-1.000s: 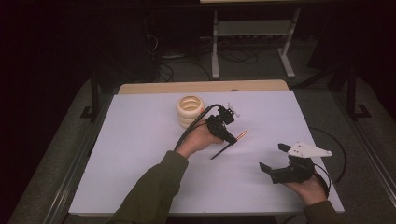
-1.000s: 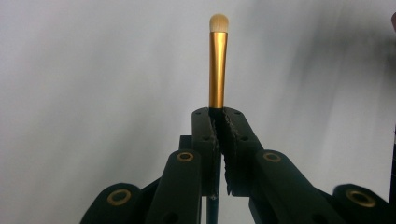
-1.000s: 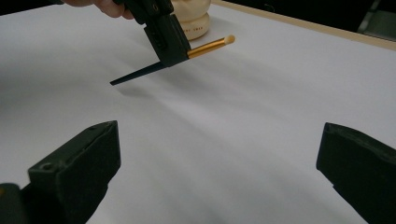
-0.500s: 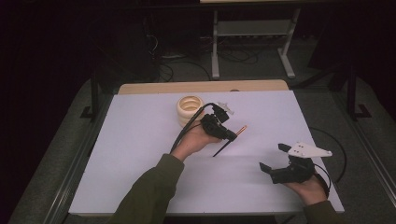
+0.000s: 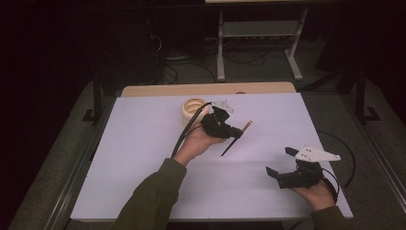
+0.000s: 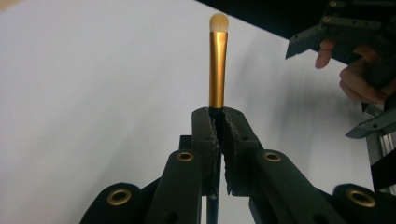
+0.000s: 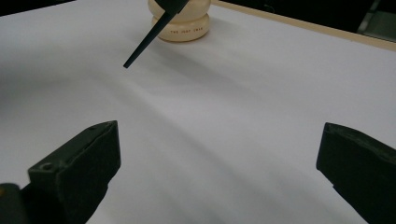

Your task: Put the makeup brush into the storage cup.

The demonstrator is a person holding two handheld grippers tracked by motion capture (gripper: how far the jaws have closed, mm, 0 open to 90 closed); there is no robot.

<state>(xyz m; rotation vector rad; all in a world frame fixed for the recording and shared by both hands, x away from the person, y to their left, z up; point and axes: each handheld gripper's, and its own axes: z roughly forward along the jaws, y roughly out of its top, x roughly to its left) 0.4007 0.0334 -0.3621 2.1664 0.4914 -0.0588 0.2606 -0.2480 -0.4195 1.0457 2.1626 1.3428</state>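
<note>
My left gripper (image 5: pixel 236 133) is shut on a makeup brush (image 5: pixel 233 139) and holds it above the middle of the white table (image 5: pixel 143 143). The brush (image 6: pixel 218 65) has a gold ferrule, a cream tip and a thin black handle, and it rises straight out of the closed jaws of my left gripper (image 6: pixel 218 116). A cream round holder (image 5: pixel 193 109) stands just behind that hand. My right gripper (image 5: pixel 280 161) rests near the front right of the table, open with nothing between its jaws. From the right gripper (image 7: pixel 219 163), the brush's black handle end (image 7: pixel 149 37) hangs in front of the holder (image 7: pixel 183 21).
The table's wooden back edge (image 5: pixel 206 89) lies behind the holder. A metal stand (image 5: pixel 258 33) and cables are on the dark floor beyond. The other hand (image 6: pixel 357 79) is at the upper right in the left gripper view.
My left gripper has lifted the brush a little and carried it slightly toward the far side. The right gripper has stayed put.
</note>
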